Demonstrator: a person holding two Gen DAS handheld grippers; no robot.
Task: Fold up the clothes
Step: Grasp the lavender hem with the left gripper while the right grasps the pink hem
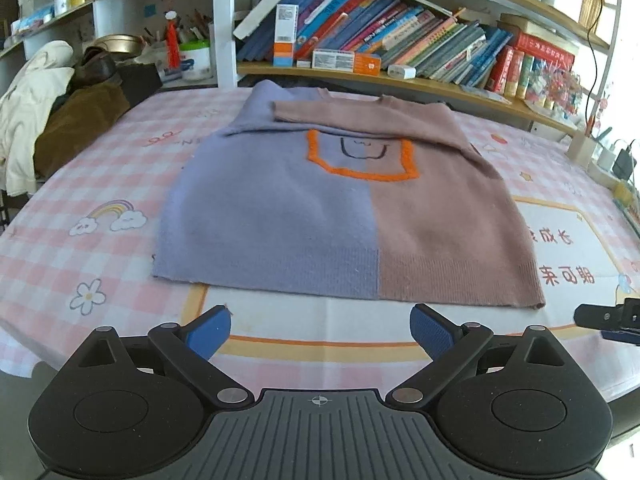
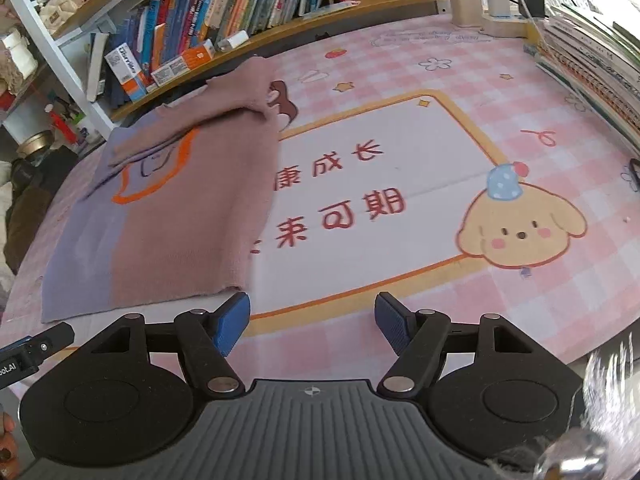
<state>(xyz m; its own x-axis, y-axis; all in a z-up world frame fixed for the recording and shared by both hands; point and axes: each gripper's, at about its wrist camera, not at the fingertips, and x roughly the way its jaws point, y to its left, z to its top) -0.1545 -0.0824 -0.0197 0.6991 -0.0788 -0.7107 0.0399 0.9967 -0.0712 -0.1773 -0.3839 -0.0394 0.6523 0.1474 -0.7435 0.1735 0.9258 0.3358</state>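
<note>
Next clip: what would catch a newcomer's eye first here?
The two-tone sweater, purple and dusty pink with an orange outline on its chest, lies flat on the pink checked tablecloth, both sleeves already folded across it. Both grippers, left and right, hang open just short of its hem. A crowded bookshelf lines the far edge.

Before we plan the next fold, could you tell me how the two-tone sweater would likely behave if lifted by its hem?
The sweater looks soft knit, so it would probably droop. Its folded sleeve may slide off.
</note>
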